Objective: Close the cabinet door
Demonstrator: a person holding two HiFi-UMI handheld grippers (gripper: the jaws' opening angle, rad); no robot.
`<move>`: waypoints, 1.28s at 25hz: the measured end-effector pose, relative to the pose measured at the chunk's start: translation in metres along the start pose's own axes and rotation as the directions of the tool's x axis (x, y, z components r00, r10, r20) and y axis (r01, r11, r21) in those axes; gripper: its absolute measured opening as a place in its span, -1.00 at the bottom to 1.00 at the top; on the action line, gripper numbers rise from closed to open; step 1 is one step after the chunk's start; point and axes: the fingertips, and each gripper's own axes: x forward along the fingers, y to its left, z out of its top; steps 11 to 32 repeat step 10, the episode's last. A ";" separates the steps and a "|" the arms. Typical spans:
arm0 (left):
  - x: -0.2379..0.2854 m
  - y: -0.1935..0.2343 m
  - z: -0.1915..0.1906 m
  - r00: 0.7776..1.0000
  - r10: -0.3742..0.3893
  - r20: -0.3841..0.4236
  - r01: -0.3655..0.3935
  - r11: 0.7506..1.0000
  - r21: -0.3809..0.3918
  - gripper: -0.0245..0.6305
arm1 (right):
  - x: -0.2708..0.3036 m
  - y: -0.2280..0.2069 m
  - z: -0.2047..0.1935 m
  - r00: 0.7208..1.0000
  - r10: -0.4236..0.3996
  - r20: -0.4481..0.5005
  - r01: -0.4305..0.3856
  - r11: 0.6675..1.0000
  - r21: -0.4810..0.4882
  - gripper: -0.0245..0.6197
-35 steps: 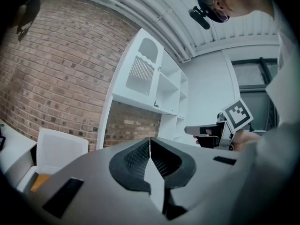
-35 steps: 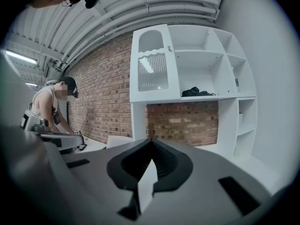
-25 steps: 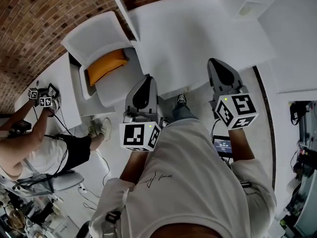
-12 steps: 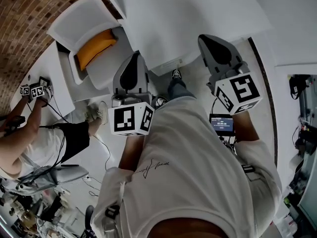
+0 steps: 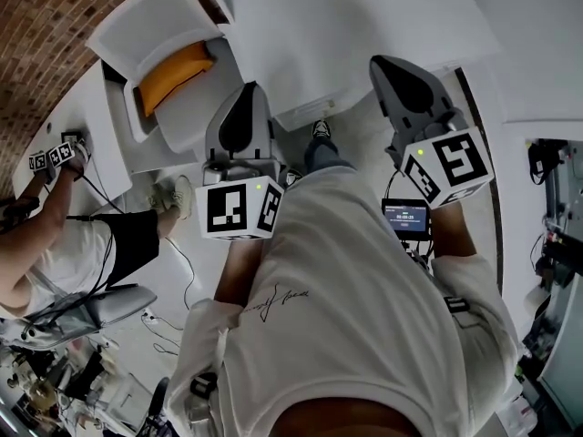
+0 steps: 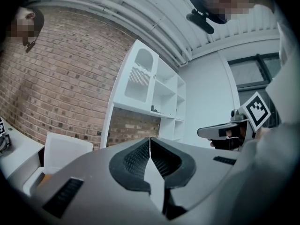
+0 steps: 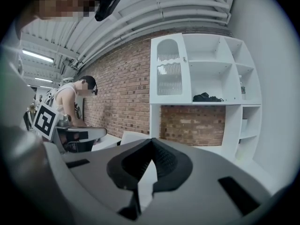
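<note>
left tool jaws together and empty, right tool jaws together and empty, cabinet door on the upper left bay of the white shelf unit, well apart from both tools

A dark item in the cabinet is unidentifiably small

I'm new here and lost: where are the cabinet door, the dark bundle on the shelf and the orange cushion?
cabinet door (image 7: 169, 74): right gripper view, middle of its pane.
dark bundle (image 7: 206, 97): right gripper view, its middle.
orange cushion (image 5: 173, 74): head view, its top face.
</note>
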 end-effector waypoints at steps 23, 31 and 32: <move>-0.006 0.000 -0.002 1.000 -0.004 0.003 0.004 1.000 -0.001 -0.87 | -0.003 0.006 -0.002 1.000 -0.016 -0.021 0.015 0.997 -0.075 -0.85; -0.006 0.000 -0.002 1.000 -0.004 0.003 0.004 1.000 -0.001 -0.87 | -0.003 0.006 -0.002 1.000 -0.016 -0.021 0.015 0.997 -0.075 -0.85; -0.006 0.000 -0.002 1.000 -0.004 0.003 0.004 1.000 -0.001 -0.87 | -0.003 0.006 -0.002 1.000 -0.016 -0.021 0.015 0.997 -0.075 -0.85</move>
